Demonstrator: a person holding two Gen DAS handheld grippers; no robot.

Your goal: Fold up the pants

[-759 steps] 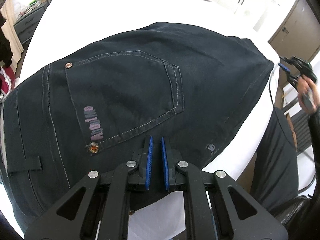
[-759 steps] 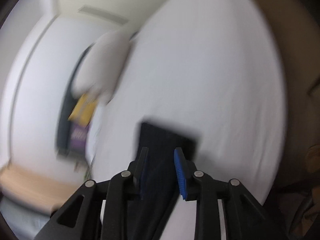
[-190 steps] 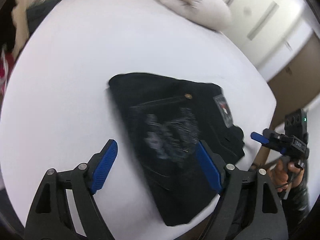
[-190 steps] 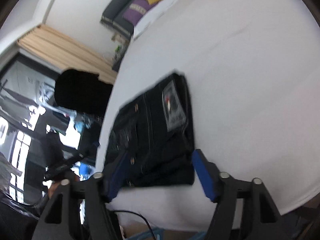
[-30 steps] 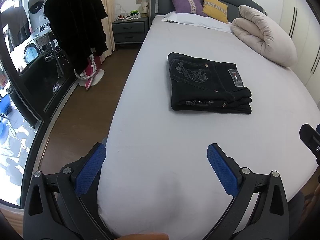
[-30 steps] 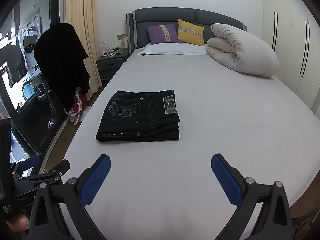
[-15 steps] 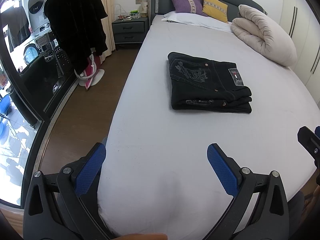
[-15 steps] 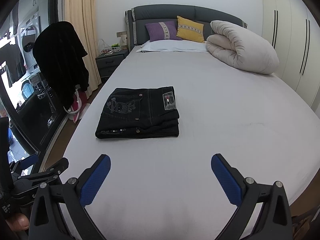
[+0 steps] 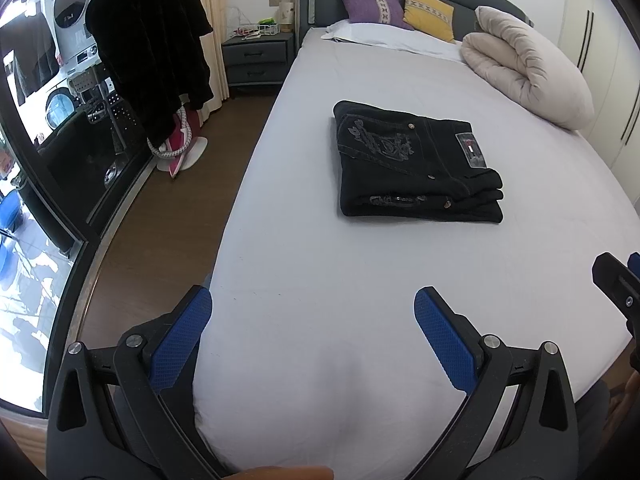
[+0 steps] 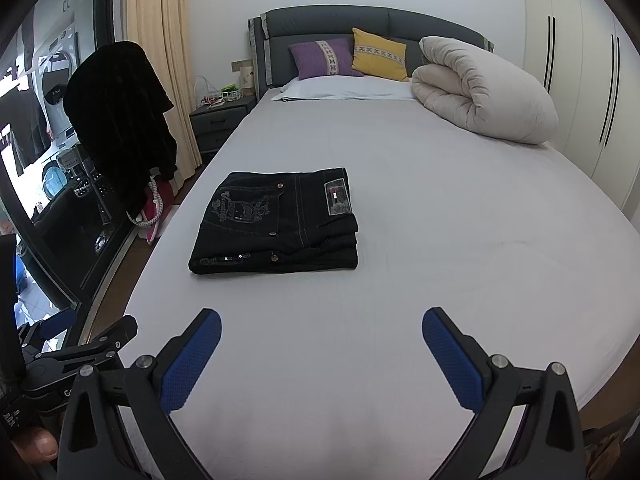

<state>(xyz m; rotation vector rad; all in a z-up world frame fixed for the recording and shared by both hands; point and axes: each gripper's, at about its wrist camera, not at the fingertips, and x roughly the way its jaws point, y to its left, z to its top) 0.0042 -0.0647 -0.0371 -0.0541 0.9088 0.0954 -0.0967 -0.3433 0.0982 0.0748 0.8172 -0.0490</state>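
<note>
Both grippers, left (image 9: pixel 312 332) and right (image 10: pixel 320 344), stay spread and empty; pants (image 10: pixel 276 224) sit folded mid-frame, unchanged, so I judge folding done.

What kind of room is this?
It looks like a bedroom. There's a big bed with pillows at a padded headboard, and a nightstand beside it. Folded black pants lie on the bed.

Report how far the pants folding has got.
Done, by the look of it: the black jeans lie on the bed as a compact, layered rectangle with squared edges. In hand: nothing; the left gripper and right gripper are both open, empty and well short of the jeans. Left: no fold visibly outstanding.
</note>
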